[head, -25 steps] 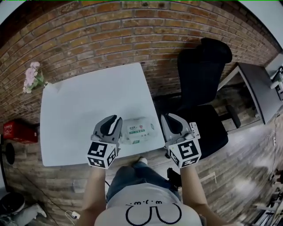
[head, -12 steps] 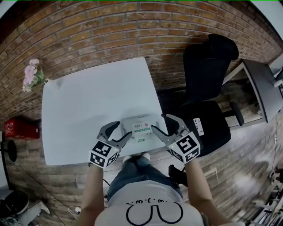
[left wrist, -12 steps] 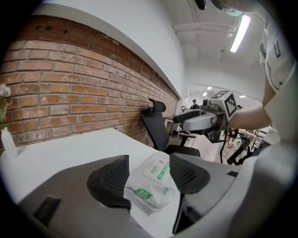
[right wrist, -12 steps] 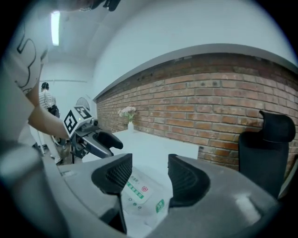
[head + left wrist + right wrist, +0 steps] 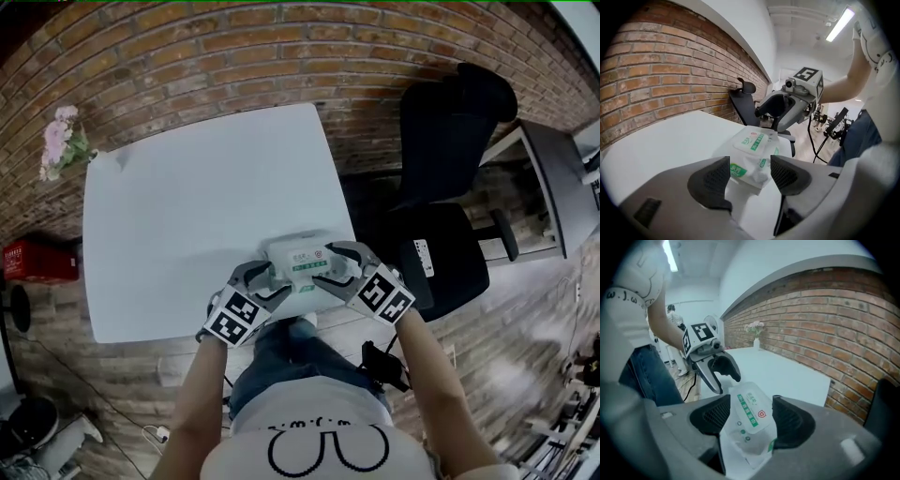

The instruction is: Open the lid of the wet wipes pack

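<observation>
Room: brick-walled workspace seen steeply from above, with a white tabletop (image 5: 187, 216) set against the brick wall (image 5: 234, 56).
Person (image 5: 309, 412): at the tabletop's near edge, reaching in from both sides so the two tools meet on one object.
Left gripper (image 5: 272, 281): jaws have just been opening and now stand wide apart. The left end of the pack lies between the pads, and no squeeze shows on it.
Right gripper (image 5: 325, 266): jaws have also just been opening and are spread. The right end of the pack sits between the pads and is not visibly pressed.
Wet wipes pack (image 5: 302, 265): lying flat with its label up at the tabletop's near edge, right of centre, bracketed by both grippers.
Lid (image 5: 751, 411): a flat flap on the pack's top face, still shut. The two-sided approach probably lets one gripper steady the soft pack while the other lifts the flap.
Office chair (image 5: 441, 187): black, just beside the tabletop's right edge, clear of the work.
Flowers (image 5: 61, 155): pink, at the far left corner, well apart from the pack.
</observation>
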A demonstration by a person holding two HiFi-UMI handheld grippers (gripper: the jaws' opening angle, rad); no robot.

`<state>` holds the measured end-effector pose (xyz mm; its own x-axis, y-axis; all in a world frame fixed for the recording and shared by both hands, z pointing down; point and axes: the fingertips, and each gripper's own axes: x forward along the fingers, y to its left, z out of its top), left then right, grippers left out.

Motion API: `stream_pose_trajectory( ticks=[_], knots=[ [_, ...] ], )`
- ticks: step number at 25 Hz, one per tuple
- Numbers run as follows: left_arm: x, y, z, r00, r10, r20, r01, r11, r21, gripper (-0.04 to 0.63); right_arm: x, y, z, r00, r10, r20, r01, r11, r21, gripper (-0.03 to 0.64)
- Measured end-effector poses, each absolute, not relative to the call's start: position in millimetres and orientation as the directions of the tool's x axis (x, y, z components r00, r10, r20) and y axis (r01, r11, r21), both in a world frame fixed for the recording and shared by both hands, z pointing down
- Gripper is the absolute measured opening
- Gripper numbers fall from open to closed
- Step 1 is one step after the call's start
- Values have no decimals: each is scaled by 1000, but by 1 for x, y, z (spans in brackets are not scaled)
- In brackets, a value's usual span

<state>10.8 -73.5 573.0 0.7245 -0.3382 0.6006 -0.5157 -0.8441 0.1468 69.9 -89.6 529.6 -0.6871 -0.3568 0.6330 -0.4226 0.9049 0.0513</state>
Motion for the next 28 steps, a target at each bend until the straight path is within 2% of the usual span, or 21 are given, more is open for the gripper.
stream_pose_trajectory(
  ticks=[6,14,28],
  knots=[
    [14,-73,594,702,-303,645,-497,-857,138,265,71,-90,560,-643,-246,725,-287,956,69,281],
    [16,-74,604,689,-272,672,-492,-856,158,259,64,-93,583,-633,-148,760,-159,985,59,288],
    [15,-74,607,661,-260,704,-514,-840,172,252,63,-102,586,-683,-34,730,-202,969,-143,285]
  ],
)
